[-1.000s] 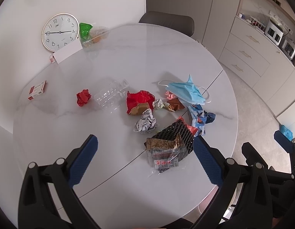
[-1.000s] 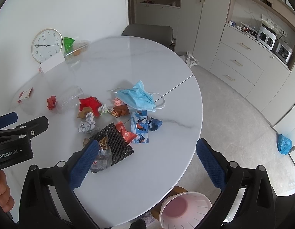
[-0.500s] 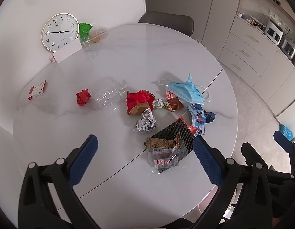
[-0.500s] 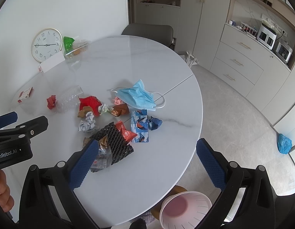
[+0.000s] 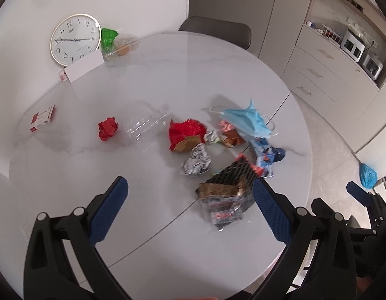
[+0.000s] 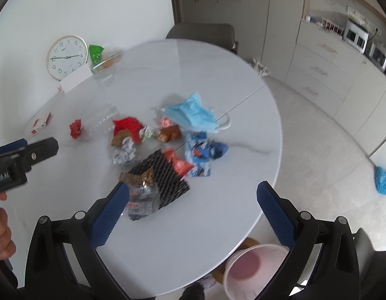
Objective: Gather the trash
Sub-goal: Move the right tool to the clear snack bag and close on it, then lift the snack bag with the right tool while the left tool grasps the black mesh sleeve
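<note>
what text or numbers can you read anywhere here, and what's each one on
"12 1 2 3 4 5 ... 8 9 10": hour numerals on the wall clock; the small brand under the 12 is too blurred to read.
"...obot.AI": white print on the left gripper's body, its start cut off by the frame edge.
Small red and white box: print too small to read.
Clear snack wrapper: red label, blurred, unreadable.
White card: shows no print.

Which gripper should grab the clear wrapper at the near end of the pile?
Right, probably. The right gripper is open with the clear wrapper beside its left finger, and the pink bin sits below it. The left gripper is also open, but no bin shows nearby.
</note>
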`<action>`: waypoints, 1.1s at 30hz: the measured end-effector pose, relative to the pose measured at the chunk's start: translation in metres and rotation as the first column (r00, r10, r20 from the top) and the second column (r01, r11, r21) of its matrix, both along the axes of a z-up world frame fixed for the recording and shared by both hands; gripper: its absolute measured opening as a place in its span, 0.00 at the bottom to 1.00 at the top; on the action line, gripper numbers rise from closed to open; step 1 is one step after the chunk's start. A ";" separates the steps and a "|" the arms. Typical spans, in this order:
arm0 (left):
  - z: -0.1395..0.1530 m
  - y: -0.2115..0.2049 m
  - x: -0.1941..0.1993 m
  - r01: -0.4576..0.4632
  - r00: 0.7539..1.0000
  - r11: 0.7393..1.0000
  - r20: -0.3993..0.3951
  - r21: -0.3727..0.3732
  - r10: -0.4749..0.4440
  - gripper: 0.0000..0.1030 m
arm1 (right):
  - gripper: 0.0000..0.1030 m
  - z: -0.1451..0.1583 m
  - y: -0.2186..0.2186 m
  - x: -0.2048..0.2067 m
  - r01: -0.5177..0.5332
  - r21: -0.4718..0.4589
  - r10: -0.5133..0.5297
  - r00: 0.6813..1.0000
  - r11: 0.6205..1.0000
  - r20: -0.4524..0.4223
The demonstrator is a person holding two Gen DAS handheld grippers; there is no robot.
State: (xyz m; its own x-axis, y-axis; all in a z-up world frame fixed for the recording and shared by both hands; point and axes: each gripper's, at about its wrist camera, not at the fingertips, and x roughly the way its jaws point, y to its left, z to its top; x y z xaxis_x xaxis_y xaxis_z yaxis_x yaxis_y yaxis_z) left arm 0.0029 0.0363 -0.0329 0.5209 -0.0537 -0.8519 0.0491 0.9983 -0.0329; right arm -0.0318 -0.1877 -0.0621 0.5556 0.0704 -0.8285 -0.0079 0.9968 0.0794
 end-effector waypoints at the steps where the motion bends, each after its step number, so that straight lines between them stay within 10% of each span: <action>1: -0.005 0.005 0.001 0.007 1.000 1.000 -0.004 0.005 -0.007 0.93 | 0.98 -0.006 0.003 0.000 -0.002 0.007 0.002 1.000 1.000 -0.011; 9: -0.048 0.032 0.002 0.109 0.994 0.988 -0.010 0.107 -0.108 0.93 | 0.98 -0.052 0.033 0.005 -0.022 0.068 0.027 0.997 0.997 -0.069; 20: -0.096 0.041 0.007 0.270 0.959 0.962 -0.097 0.044 -0.265 0.93 | 0.70 -0.106 0.044 0.042 0.008 0.111 0.013 0.983 0.994 -0.186; 27: -0.109 0.048 0.012 0.311 0.946 0.949 -0.116 0.046 -0.304 0.93 | 0.19 -0.124 0.036 0.045 0.053 0.218 0.006 0.965 0.974 -0.263; 33: -0.110 0.051 0.015 0.322 0.942 0.946 -0.113 0.037 -0.317 0.93 | 0.08 -0.114 0.031 0.038 0.063 0.292 0.010 0.970 0.954 -0.242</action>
State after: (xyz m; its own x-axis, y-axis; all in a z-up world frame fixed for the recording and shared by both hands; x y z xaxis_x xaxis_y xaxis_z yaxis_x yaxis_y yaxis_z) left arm 0.0181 0.0873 -0.1427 0.3927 -0.1549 -0.9065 0.3649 0.9310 -0.0010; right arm 0.0059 -0.1563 -0.1757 0.3497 0.3203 -0.8804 0.0734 0.9275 0.3665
